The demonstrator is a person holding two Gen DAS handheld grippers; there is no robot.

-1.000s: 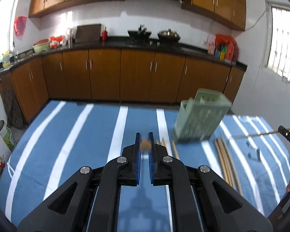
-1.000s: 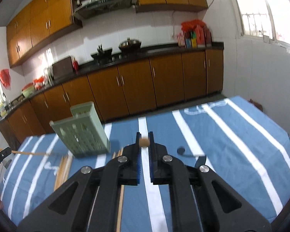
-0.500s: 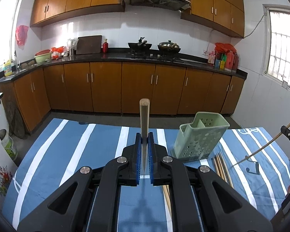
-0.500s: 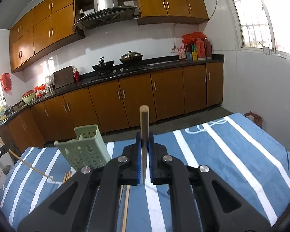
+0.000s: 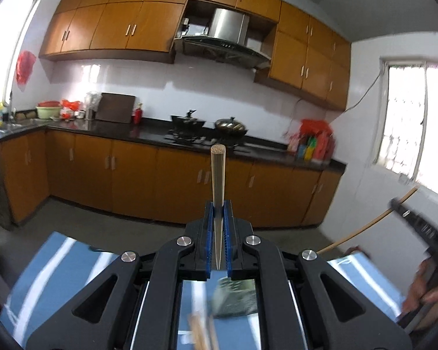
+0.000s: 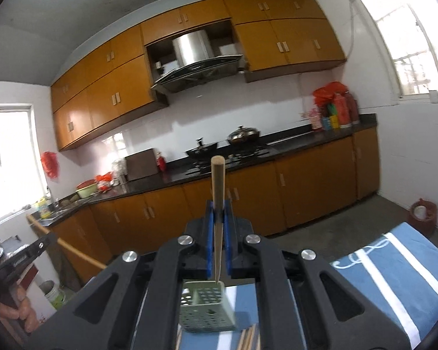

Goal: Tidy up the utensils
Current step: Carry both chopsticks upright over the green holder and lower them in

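My left gripper (image 5: 218, 208) is shut on a wooden chopstick (image 5: 218, 180) that stands upright between the blue pads. My right gripper (image 6: 218, 207) is shut on another wooden chopstick (image 6: 218, 186), its thin tip just over the green perforated utensil holder (image 6: 206, 309). The holder shows blurred under the left gripper (image 5: 233, 297). Several loose chopsticks lie on the blue striped cloth beside the holder (image 6: 248, 337), also blurred in the left wrist view (image 5: 201, 332). Each gripper with its chopstick shows at the edge of the other's view (image 5: 368, 227) (image 6: 67, 248).
The table has a blue cloth with white stripes (image 6: 394, 277). Behind it are orange kitchen cabinets (image 5: 131, 175), a dark counter with pans (image 5: 207, 125), a range hood (image 5: 224, 43) and windows. A red bin (image 6: 423, 215) stands on the floor at right.
Both grippers have tilted upward, so the kitchen wall fills the views and the table has dropped low. The holder now sits directly below the right gripper's chopstick tip.
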